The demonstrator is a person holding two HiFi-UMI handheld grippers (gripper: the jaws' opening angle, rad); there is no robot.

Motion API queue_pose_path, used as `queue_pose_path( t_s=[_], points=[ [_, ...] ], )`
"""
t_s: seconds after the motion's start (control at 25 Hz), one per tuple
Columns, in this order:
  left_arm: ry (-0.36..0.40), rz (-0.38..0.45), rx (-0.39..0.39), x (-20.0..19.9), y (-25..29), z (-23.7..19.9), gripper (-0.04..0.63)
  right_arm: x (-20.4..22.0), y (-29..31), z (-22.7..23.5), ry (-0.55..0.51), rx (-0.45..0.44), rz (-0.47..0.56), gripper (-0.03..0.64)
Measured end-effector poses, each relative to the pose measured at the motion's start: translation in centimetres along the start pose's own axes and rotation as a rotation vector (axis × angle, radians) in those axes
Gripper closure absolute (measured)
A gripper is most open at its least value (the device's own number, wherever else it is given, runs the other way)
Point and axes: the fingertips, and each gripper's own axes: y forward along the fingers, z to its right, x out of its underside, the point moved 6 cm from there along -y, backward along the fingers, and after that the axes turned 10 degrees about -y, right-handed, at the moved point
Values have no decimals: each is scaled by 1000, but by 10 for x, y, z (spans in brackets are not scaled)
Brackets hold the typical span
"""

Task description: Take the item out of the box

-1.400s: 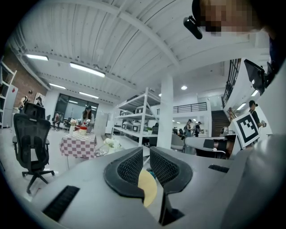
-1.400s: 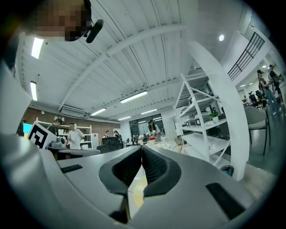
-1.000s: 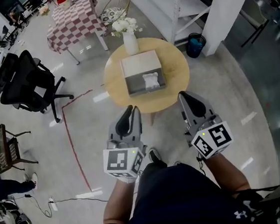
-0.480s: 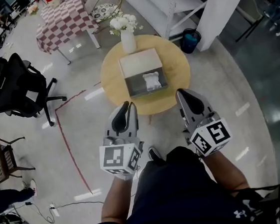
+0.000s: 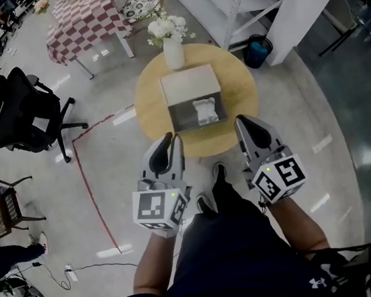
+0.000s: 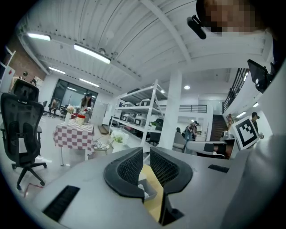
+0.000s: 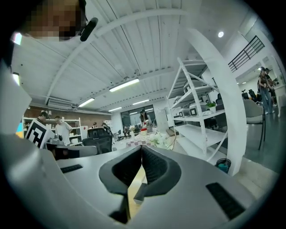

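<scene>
Your dark shoe [image 5: 219, 172] has stepped forward under the edge of the round pale-wood worktop [image 5: 239, 92] since a second ago. Both grippers hang much where they were, short of that edge and well apart from the box.

Only the head view lays the setup out from above. The square grey cardboard box [image 5: 189, 84] stands at the middle of the worktop with its beige lid folded back. The crumpled white item [image 5: 206, 111] lies inside it, towards the right wall. Behind the box stands a smooth white vase of white flowers [image 5: 173, 49]. Off on the glossy grey floor are a black mesh office chair [image 5: 14, 107] and a table under a red-and-white checked cloth [image 5: 88, 22].

The gripper views give what the head view cannot. Your left gripper [image 5: 170, 138] has its ribbed black pads a narrow slit apart with nothing between them. Through that slit you glimpse a strip of yellow wood and a corner of the box with something white in it. Your right gripper [image 5: 242, 121] has its rounded, textured tips pressed together, empty, with only a wedge of worktop showing below them. Both views also take in the white corrugated ceiling with strip lights, the tall white metal shelving rack [image 6: 138, 112] and distant people.
</scene>
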Motion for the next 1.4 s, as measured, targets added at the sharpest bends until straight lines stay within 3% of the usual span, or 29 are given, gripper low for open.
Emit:
queue_pose_path(
  t_s=[0.76,1.08,1.4],
  points=[
    [27,-8,-138,-24,115,-30,535,-3,111,98,38,-99,2,604],
    [43,-77,-154,-15,150,-35,534,9,135,130,62,-95,-33,604],
    [51,-239,-110,25,192,-57,534,34,143,147,102,-20,-96,604]
  ],
)
